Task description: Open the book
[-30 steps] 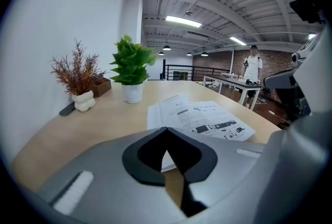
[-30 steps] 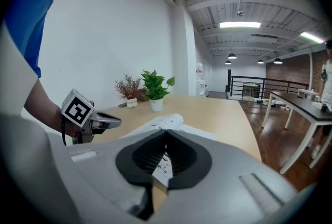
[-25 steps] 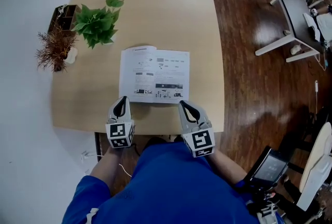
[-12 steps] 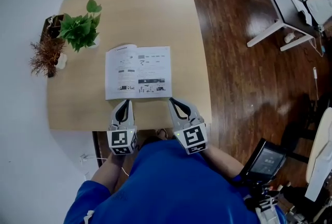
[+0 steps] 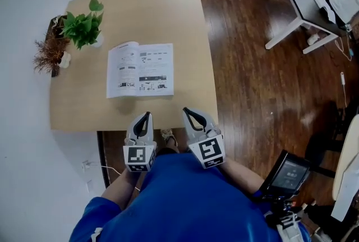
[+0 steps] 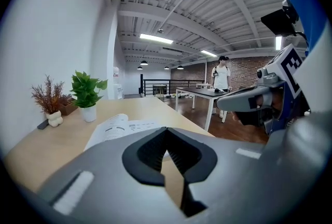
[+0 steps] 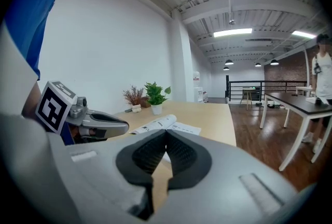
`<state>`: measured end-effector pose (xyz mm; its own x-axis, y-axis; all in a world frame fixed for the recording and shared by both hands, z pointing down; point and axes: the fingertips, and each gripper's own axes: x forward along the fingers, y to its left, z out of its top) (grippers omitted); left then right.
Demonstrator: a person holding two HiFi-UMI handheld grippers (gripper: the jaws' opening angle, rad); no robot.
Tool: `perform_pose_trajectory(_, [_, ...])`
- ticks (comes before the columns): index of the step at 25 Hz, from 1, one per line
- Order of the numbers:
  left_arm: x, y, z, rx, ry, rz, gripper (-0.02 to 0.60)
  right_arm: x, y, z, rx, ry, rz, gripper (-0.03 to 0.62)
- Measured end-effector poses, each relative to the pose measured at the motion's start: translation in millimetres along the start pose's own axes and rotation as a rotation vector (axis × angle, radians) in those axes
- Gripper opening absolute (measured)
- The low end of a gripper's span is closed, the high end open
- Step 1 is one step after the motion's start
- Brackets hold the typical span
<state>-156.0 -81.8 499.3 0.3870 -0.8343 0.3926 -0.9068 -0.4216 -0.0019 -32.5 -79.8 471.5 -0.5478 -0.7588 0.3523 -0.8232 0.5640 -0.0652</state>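
The book [image 5: 140, 69] lies open and flat on the light wooden table [image 5: 157, 5], its printed pages facing up. My left gripper [image 5: 147, 114] is shut and empty, held off the table's near edge, below the book. My right gripper [image 5: 185, 110] is beside it, also shut with nothing between its pads. Neither one touches the book. In the left gripper view the book [image 6: 122, 127] shows beyond the closed jaws [image 6: 166, 129]. In the right gripper view the book [image 7: 161, 124] lies ahead of the closed jaws [image 7: 166, 132], with the left gripper [image 7: 98, 124] at the left.
A green potted plant [image 5: 82, 27] and a dried plant [image 5: 49, 55] stand at the table's left edge. A white-legged desk [image 5: 303, 5] stands on the wooden floor at the upper right. A device with a screen [image 5: 289, 182] is at the lower right. A person [image 6: 222, 75] stands far off.
Both grippers have drawn back from the book's near edge to beyond the table's edge. The book stays open where it lay.
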Motion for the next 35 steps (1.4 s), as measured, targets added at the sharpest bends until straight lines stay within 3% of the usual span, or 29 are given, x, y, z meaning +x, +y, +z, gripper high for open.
perform_pose_trajectory(8, [-47,-49,-6,-0.011,-0.014,0.040,0.006,-58,15,-18,0.002,-0.016,0.051,0.003])
perform_pose_trajectory(17, [-94,-77,4,-0.028,-0.070,0.089,0.007,-94,37,-26,0.002,-0.035,0.105,0.003])
perform_pose_trajectory(26, [-120,-69,2,-0.040,-0.096,0.056,0.006,-101,62,-17,-0.030,-0.036,0.080,0.003])
perform_pose_trajectory(35, [-136,-62,-10,-0.044,-0.098,0.000,0.006,-108,77,-22,-0.008,-0.029,0.004,0.003])
